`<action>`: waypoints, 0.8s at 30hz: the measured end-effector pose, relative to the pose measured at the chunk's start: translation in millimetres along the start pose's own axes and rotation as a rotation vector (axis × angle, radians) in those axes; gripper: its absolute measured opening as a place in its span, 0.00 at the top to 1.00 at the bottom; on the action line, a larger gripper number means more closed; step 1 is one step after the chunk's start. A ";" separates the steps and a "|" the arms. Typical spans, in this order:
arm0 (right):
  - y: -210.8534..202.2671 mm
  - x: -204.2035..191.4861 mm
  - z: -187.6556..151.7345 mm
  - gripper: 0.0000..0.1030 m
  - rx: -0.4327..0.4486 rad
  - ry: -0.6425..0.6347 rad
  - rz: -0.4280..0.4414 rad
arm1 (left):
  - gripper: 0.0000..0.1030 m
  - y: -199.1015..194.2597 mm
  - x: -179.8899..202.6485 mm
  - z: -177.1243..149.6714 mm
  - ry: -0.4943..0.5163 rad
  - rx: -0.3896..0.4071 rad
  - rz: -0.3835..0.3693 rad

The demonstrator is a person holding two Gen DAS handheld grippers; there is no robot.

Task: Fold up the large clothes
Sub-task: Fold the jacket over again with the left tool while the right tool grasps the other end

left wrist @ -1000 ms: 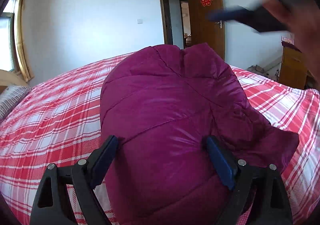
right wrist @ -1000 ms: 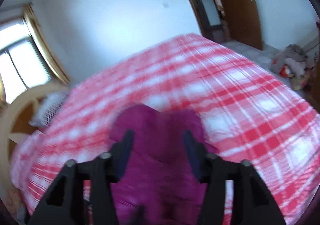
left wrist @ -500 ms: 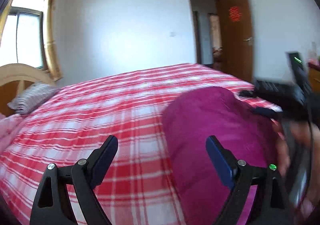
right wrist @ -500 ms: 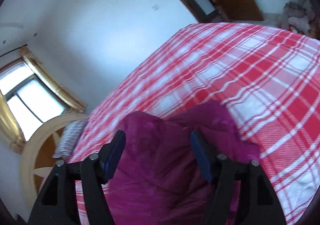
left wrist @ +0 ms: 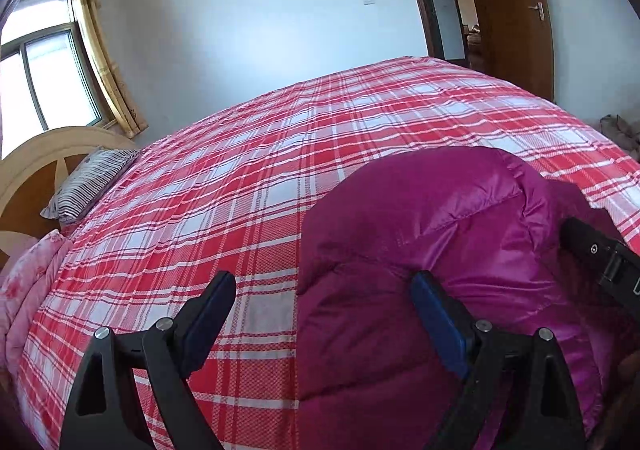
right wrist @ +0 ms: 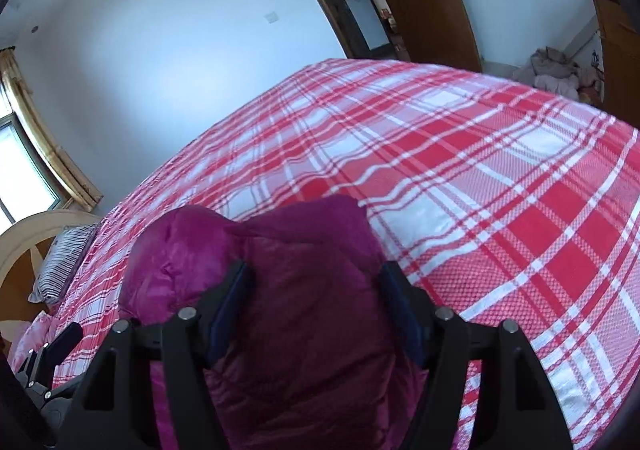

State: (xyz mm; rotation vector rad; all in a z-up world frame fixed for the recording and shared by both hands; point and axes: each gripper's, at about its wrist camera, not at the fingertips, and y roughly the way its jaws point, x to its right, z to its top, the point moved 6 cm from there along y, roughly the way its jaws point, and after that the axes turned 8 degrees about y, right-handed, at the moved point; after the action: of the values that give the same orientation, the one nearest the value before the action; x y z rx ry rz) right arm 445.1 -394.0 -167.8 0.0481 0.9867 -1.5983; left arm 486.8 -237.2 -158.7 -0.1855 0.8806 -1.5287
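The left tongs have swung back toward the puffy purple coat, so more of the coat fills the left view than half a second ago. The right tongs have tipped lower over it, and the coat looks closer there too.

The coat lies bunched up on the bed, near the close edge, on a red and white checked sheet. It is folded into a fat lump.

The left tongs are wide apart and grip nothing. One blue pad sits over the coat and the other pad hangs over the sheet just beside the coat's edge.

The right tongs are apart too, with the dark part of the coat between the two pads. I cannot tell if the pads touch the cloth.

A striped pillow lies by the wooden headboard. A brown door stands open at the far wall. A window with yellow curtains is on the left.
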 end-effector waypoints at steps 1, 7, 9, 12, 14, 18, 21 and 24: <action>2.8 3.0 -0.7 0.29 -0.011 0.010 -0.003 | 0.12 2.4 2.5 -0.1 0.011 -0.001 0.002; 6.4 11.6 -4.6 0.28 -0.020 0.028 -0.041 | 0.12 10.8 13.1 -1.6 0.044 -0.014 0.001; 8.6 15.6 -5.3 0.27 -0.030 0.037 -0.055 | 0.12 12.5 14.6 -1.8 0.044 -0.016 -0.003; 12.0 19.2 -6.1 0.27 -0.043 0.052 -0.064 | 0.12 14.5 17.4 -2.6 0.050 -0.018 -0.004; 12.6 19.9 -6.7 0.27 -0.044 0.055 -0.065 | 0.12 16.2 18.0 -3.6 0.047 -0.018 -0.011; 16.1 25.1 -7.6 0.27 -0.061 0.084 -0.049 | 0.12 19.9 20.0 -4.7 0.043 -0.025 -0.025; 17.5 25.6 -8.0 0.27 -0.065 0.086 -0.051 | 0.12 22.4 21.4 -5.6 0.043 -0.028 -0.033; 18.1 26.4 -8.3 0.27 -0.065 0.091 -0.051 | 0.12 25.1 23.4 -6.6 0.046 -0.032 -0.041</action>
State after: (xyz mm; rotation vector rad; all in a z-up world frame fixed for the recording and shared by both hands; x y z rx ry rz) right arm 448.2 -408.9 -197.2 0.0516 1.1174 -1.6210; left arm 498.0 -253.3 -187.5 -0.1942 0.9433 -1.5630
